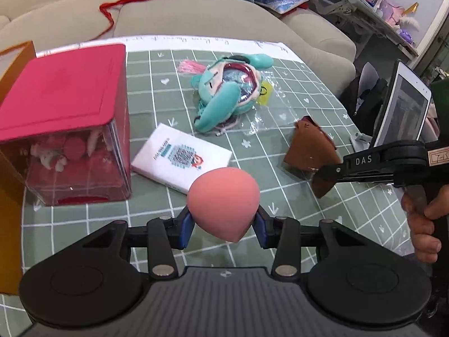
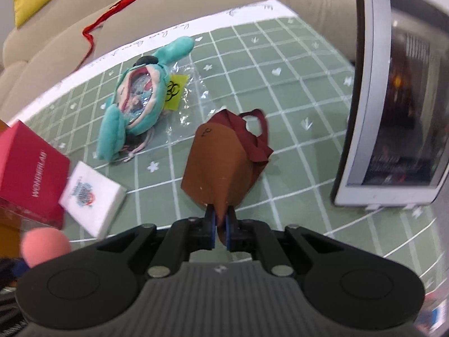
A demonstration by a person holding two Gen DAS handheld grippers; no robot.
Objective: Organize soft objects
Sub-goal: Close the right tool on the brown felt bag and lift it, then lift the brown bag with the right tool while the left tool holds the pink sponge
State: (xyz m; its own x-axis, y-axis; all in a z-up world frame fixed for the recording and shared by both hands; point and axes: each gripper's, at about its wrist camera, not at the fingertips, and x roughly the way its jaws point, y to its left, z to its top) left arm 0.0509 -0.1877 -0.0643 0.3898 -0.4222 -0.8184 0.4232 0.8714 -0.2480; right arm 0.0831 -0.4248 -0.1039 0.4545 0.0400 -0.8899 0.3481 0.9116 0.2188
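We had the pink sponge [image 1: 223, 200] clamped in our left gripper [image 1: 223, 226], jaws half-wide and pressing its sides, its pointed end toward the camera, raised off the green checked tablecloth [image 1: 280, 151]. Over on the right, our right gripper [image 2: 221, 226] was pinched almost completely closed on the edge of the brown felt piece [image 2: 221, 157], whose dark red part [image 2: 256, 137] trailed at the far end. From the left wrist view that felt hung from the jaw tips beside a hand [image 1: 423, 219] on the handle.

The teal plush doll [image 1: 227, 92] lay on clear plastic wrap [image 1: 269, 104] toward the table's far side. The white tissue pack [image 1: 182, 157] sat flat between the doll and the sponge. At the left stood the red-lidded clear box [image 1: 64, 123]. A tablet [image 2: 398, 90] leaned upright at the right edge.
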